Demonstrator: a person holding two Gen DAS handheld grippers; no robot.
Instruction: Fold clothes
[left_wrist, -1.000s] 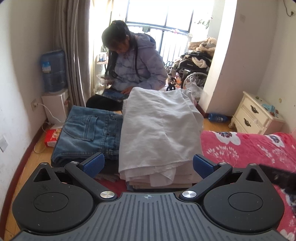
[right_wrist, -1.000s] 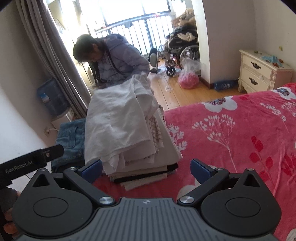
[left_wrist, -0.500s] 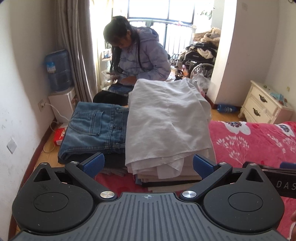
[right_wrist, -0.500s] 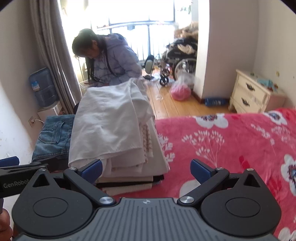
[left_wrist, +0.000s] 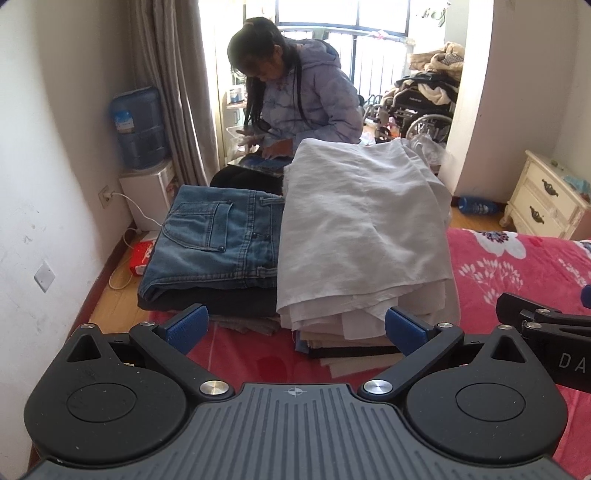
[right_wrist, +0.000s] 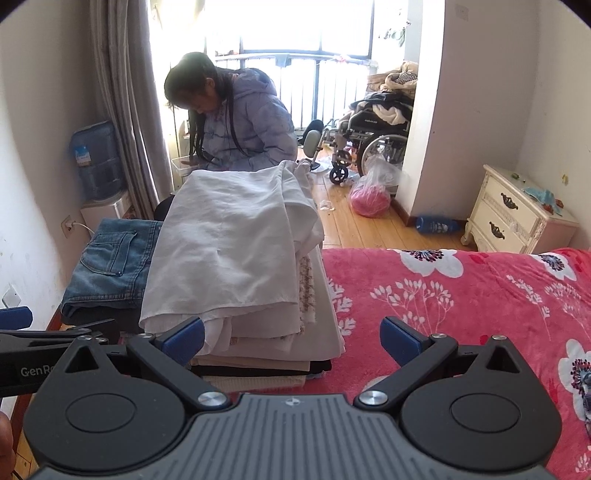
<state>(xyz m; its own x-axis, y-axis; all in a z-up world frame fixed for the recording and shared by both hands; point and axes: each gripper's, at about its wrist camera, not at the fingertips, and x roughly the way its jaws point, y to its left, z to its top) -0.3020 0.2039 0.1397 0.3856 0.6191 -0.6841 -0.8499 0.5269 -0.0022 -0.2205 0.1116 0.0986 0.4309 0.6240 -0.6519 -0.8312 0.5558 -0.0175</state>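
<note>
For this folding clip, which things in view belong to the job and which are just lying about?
Part of the job:
white cloth topping the taller pile
folded jeans on the shorter pile beside it
left gripper and right gripper, both open and empty

Just lying about:
water bottle
wheelchair
nightstand
pink bag
seated person

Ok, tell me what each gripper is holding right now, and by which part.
Nothing. The left gripper and right gripper are both open and empty, short of the stack of folded clothes.
</note>
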